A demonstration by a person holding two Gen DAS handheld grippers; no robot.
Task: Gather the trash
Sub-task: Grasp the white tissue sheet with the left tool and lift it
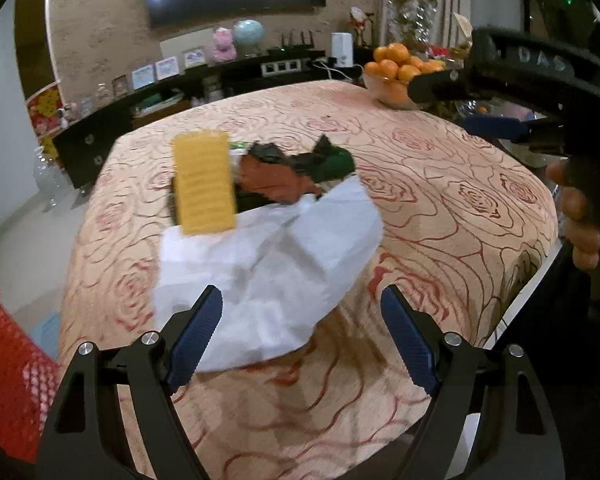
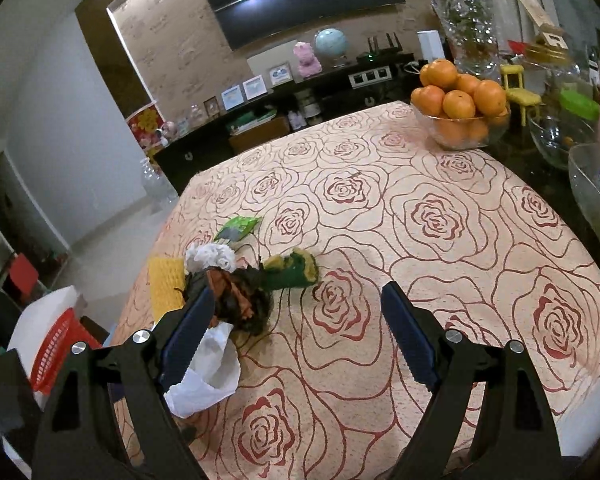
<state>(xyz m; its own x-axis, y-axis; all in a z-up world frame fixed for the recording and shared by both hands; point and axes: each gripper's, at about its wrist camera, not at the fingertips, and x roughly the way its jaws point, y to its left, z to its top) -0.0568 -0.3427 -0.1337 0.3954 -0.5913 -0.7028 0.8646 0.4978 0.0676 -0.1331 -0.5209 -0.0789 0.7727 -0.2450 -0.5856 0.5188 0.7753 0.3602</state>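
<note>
On the desk (image 2: 440, 240), which is covered with a cloth of red rose outlines, we see the trash gathered in one heap toward the left side. A white plastic bag (image 1: 268, 276) lies nearest to us, crumpled and spread flat. Just beyond it sits a dark, brown-and-orange wad of wrappers (image 2: 240, 296), touching the bag's far edge. A yellow ribbed rectangle (image 1: 204, 182) lies at the left of the heap; in the left wrist view it is blurred, so we cannot tell what it is made of. To the right of the wad lies a green and yellow wrapper (image 2: 296, 270), and farther back a small green packet (image 2: 238, 228) and a ball of white tissue (image 2: 212, 258).

Our left gripper (image 1: 302, 336) hangs over the near part of the white bag with its jaws spread wide and nothing between them. Our right gripper (image 2: 298, 334) also has its jaws released; its left finger stands in front of the wad and bag, and only bare cloth shows in the gap. In the left wrist view, that right gripper appears at the far right edge, held by a hand (image 1: 576, 216).

At the far right of the desk stands a glass bowl of oranges (image 2: 460, 100). A red mesh basket (image 1: 10, 368) shows off the desk's near left corner.
</note>
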